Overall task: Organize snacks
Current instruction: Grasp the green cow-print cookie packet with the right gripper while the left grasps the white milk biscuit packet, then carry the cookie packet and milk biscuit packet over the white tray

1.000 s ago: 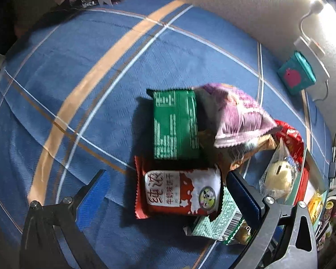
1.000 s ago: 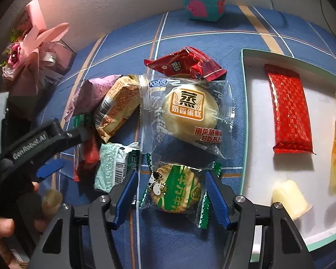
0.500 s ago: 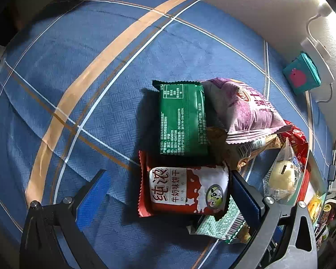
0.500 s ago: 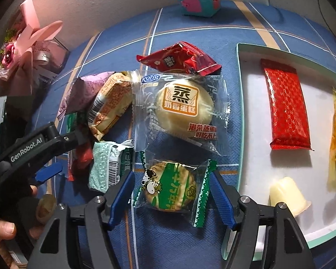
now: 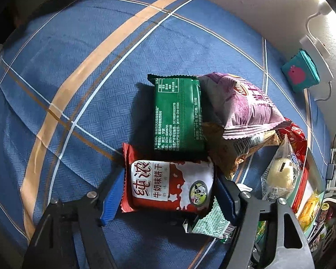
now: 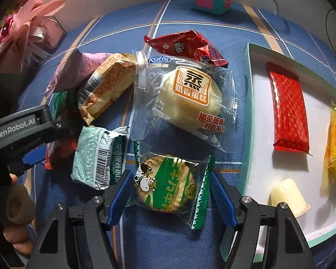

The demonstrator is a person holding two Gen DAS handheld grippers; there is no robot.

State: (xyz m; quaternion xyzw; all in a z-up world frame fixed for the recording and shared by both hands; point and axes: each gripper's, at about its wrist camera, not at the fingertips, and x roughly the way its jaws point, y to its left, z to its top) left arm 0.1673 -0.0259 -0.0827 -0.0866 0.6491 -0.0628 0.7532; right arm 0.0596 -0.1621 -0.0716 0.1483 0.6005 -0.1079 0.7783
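While both pairs of tongs straddle a packet each, the likeliest trouble is a crinkly wrapper slipping out or dragging a neighbour along. The left gripper (image 5: 168, 195) has its blue pads against the two short ends of the red-and-white foil milk biscuit packet (image 5: 169, 185), pinching it lightly; that packet lies on the blue checked tablecloth (image 5: 78, 67), its far edge touching the dark green foil bar (image 5: 178, 114) and its near corner overlapping the pale green barcode packet (image 5: 209, 223), so a lift could tug either one askew. The right gripper (image 6: 169, 192) is spread about as wide as the clear round biscuit packet with green print (image 6: 168, 182), its pads just beside the crimped ends; whether they already touch I cannot tell. If the jaws close only on those thin sealed flaps, the biscuit may swing or drop, and squeezing too hard could crack it. Just beyond sits the clear steamed cake packet (image 6: 186, 98), free of the pads. To the right waits the white tray with a teal rim (image 6: 246, 116), already holding a long red wrapper (image 6: 289, 109) and a pale jelly cup (image 6: 287, 196).
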